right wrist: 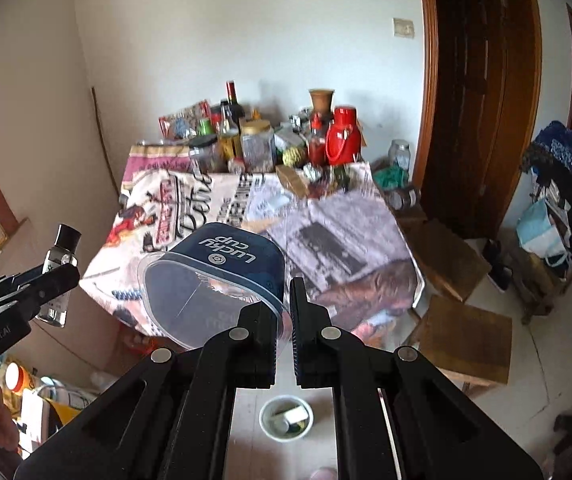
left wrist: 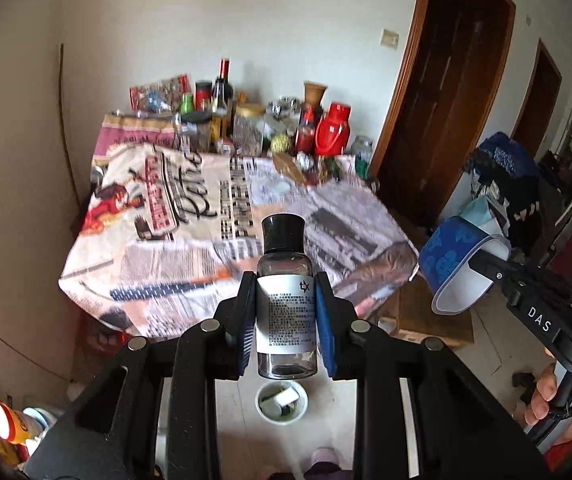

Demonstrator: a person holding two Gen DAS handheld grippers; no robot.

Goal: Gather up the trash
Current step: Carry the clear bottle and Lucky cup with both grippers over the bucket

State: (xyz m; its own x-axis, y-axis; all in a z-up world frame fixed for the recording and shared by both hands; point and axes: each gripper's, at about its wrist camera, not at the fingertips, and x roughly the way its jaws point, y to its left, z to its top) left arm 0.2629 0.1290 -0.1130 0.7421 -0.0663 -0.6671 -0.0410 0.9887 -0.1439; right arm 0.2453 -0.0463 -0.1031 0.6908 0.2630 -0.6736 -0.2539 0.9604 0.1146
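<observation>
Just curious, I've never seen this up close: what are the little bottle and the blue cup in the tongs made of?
Small bottle: likely clear smoky plastic, possibly glass; you see through it, glossy black cap, white paper label. Blue cup: thin transparent plastic with a see-through rim and a printed blue "Lucky cup" sleeve.

The left tool point(left wrist: 286, 312) points forward and downward, its blue pads point(left wrist: 325, 320) pressed on either side of a small clear bottle point(left wrist: 286, 300). The right tool point(right wrist: 284, 320) is angled the same way, its jaws pinched on the rim of a blue plastic cup point(right wrist: 222, 276). A hand point(left wrist: 557, 404) grips the right tool's handle.
</observation>
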